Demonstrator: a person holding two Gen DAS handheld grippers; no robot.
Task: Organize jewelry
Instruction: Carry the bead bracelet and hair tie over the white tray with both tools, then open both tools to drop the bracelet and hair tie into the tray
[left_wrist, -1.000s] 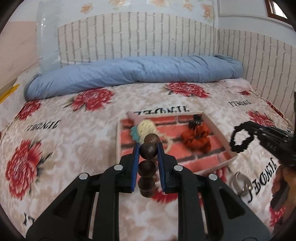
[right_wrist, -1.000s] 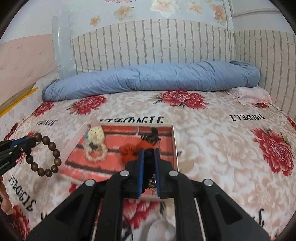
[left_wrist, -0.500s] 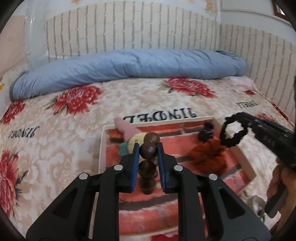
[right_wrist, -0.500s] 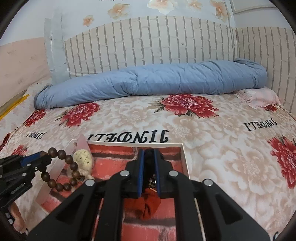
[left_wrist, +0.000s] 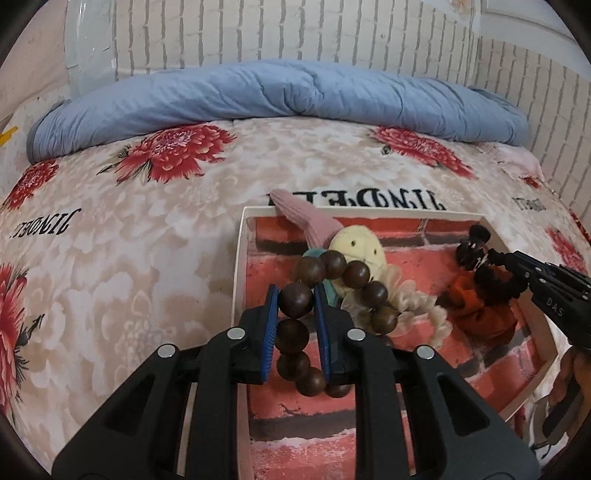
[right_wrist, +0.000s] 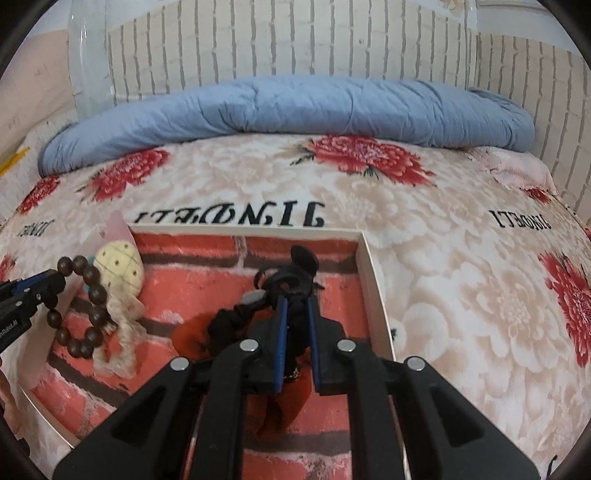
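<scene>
A shallow white box (left_wrist: 237, 266) with a red brick-print floor lies on the bed; it also shows in the right wrist view (right_wrist: 373, 280). My left gripper (left_wrist: 294, 301) is shut on a brown wooden bead bracelet (left_wrist: 354, 275), held over the box's left part above a cream plush hair tie (left_wrist: 360, 245). The bracelet also shows in the right wrist view (right_wrist: 94, 295). My right gripper (right_wrist: 296, 308) is shut on a black bead bracelet (right_wrist: 236, 317), low over an orange scrunchie (left_wrist: 484, 314) in the box's right part.
A floral bedspread (left_wrist: 129, 258) surrounds the box. A rolled blue duvet (left_wrist: 277, 96) lies along the brick-pattern wall at the back. A pink fabric piece (left_wrist: 306, 218) hangs over the box's far edge.
Both grippers have moved forward and down over the box. The wooden bracelet now hangs over the plush tie, the black bracelet over the scrunchie.
</scene>
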